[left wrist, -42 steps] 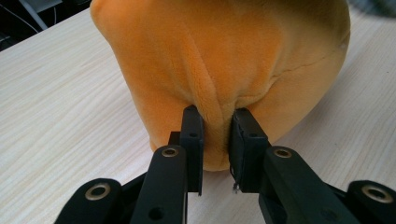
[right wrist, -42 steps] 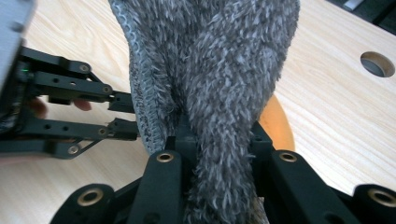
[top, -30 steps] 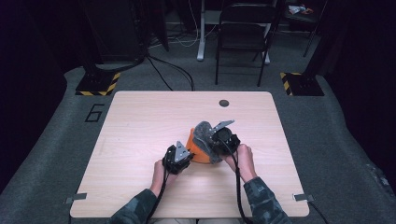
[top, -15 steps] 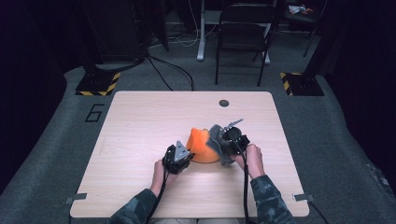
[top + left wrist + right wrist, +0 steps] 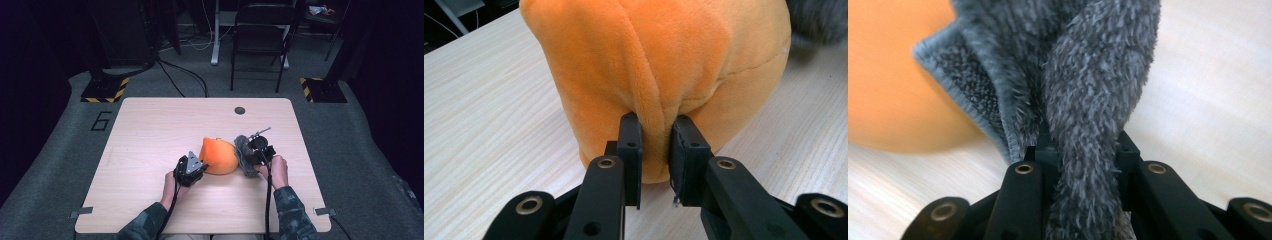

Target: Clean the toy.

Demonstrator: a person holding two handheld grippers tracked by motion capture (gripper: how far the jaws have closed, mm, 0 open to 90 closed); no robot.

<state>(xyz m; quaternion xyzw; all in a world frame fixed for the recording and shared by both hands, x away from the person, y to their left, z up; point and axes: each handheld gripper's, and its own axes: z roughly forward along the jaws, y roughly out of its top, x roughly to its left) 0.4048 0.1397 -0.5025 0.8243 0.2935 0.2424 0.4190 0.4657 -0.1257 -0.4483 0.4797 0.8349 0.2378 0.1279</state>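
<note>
So the main thing here is an orange plush piece (image 5: 664, 65), soft short-pile fabric, rounded like a dome with one pointy corner up top, and a seam or fold running down the side that faces the left gripper. It sits on the pale wood-grain worktop (image 5: 150, 130), roughly mid-width and toward the person's side.

Left gripper (image 5: 655, 145) has its jaws pinched onto that vertical fold near the bottom edge of the plush. You can see the orange fabric squeezed into a ridge right between the two black pads, bulging out above them. Everything else of the plush rises beyond and above the jaws, spreading wider than them on both sides. From the high view the same gripper (image 5: 190, 169) sits tight against the near-left edge of the plush.

Right gripper (image 5: 1080, 150) is clamped on a grey fuzzy cloth (image 5: 1088, 90), shaggy pile on one face, flatter knit backing with a stitched hem on the other. A thick twisted bunch of it runs straight up out from between the jaws, and a flap with the hem fans off to the left of them. The orange plush is a blur past that flap, off to the left of these jaws, close to the cloth; I can't tell if they touch.

In the high view the grey cloth (image 5: 243, 152) sits just right of the plush.
</note>
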